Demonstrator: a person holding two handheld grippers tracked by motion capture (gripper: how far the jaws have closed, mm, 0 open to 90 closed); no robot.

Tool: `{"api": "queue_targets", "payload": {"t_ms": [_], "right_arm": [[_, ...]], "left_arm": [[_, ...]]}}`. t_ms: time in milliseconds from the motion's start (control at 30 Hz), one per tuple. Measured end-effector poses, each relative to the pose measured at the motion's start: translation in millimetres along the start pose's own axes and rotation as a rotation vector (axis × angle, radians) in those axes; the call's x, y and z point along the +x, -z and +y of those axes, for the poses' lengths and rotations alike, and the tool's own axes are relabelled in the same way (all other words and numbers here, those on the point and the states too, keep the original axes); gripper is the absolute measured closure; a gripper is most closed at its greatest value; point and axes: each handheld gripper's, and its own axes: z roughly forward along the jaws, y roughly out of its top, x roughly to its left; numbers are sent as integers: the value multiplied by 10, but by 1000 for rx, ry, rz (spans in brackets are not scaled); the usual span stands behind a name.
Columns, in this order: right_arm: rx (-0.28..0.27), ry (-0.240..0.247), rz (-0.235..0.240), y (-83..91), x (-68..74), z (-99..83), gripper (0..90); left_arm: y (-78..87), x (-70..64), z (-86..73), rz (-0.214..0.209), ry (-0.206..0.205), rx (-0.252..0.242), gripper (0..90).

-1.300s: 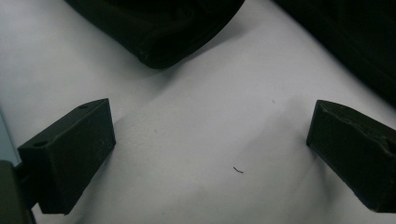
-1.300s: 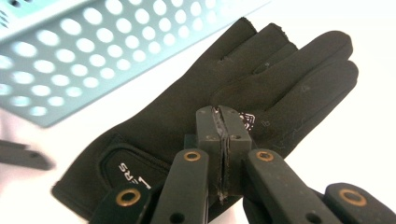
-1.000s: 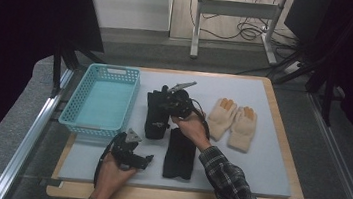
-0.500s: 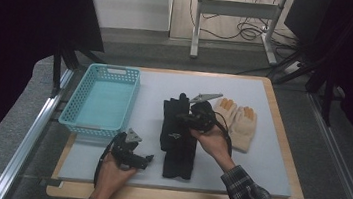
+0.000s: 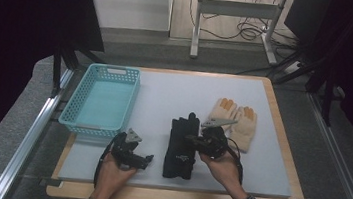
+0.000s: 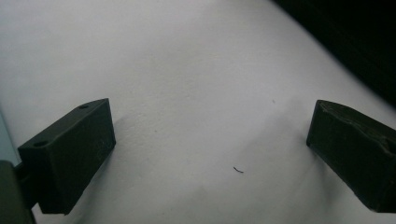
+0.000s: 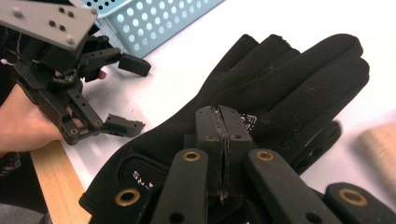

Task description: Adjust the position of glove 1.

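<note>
**A:** From the high view, what do you count?

**B:** One blue basket [image 5: 101,100] at the left of the surface [image 5: 165,93]. One pair of tan gloves [image 5: 235,121] lying side by side at the right. One dark stack of black gloves [image 5: 181,145] in the middle, fingers pointing away from the person. How many gloves are in that stack I cannot tell; they lie one on another. Two tongs: the left tongs [image 5: 143,158] near the front edge, just left of the black gloves, and the right tongs [image 5: 191,138] over the stack's right side.

**A:** Anything hard to make out there?

**B:** The right tongs are dark against dark cloth, so their tips blur into the gloves. The person's arms are cut off by the bottom edge.

**A:** And the left gripper view?

**B:** The left tongs [image 6: 210,154] stand wide apart, released, with nothing between them, above bare pale surface [image 6: 187,70]. A sliver of blue shows at the left edge; a dark area fills the upper right corner.

**A:** The right gripper view?

**B:** The right tongs [image 7: 222,122] are clenched, pads pressed together, over the back of the black gloves [image 7: 289,79]. Whether any cloth is pinched between them I cannot tell. A second glove's edge peeks out beneath. The left tongs [image 7: 123,93] sit open beyond, held in a hand [image 7: 23,121], with the basket [image 7: 154,18] corner behind. A bit of tan glove is cut off at the right.
</note>
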Motion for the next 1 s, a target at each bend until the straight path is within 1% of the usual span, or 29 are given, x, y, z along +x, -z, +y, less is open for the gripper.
{"api": "queue_targets", "payload": {"t_ms": [67,100,167,200,233,267,367,433,500,567,600,667,733,767,833,867,900,1000], "right_arm": [[8,2,-14,-51,-4,-41,871],[14,4,-32,-87,-9,-68,871],[15,-6,-47,-138,-27,-106,870],[25,-10,-50,-204,-46,-153,857],[25,-10,-50,-204,-46,-153,857],[33,-5,-51,-242,-49,-181,842],[41,-5,-51,-318,-51,-251,724],[30,10,-52,-293,-64,-247,624],[29,27,-56,-245,-101,-221,572],[23,48,-85,-159,-173,-207,565],[17,51,-97,-111,-221,-211,570],[12,35,-86,-21,-321,-244,629],[9,34,-74,43,-401,-310,712],[17,35,-70,62,-428,-350,760],[40,41,-56,76,-457,-453,839],[47,45,-50,71,-458,-489,862],[52,54,-41,64,-455,-535,878],[58,66,-12,28,-421,-644,882]], "left_arm": [[0,2,0,1,-2,0,12],[1,2,1,1,-2,1,12],[0,0,1,1,1,0,12],[1,1,1,0,-1,1,12],[3,3,1,0,-4,4,12],[3,3,1,0,-4,4,13],[1,0,0,1,0,0,12],[3,2,1,1,-3,3,12],[4,3,1,0,-4,4,12],[3,3,1,0,-4,5,12],[3,3,1,0,-4,4,12],[4,4,1,0,-4,5,12],[3,4,1,0,-4,5,12],[3,4,1,0,-4,5,12],[4,4,1,0,-3,5,13],[4,5,1,0,-3,5,13],[5,3,0,0,1,4,13],[13,9,-1,-2,2,2,18]]}}
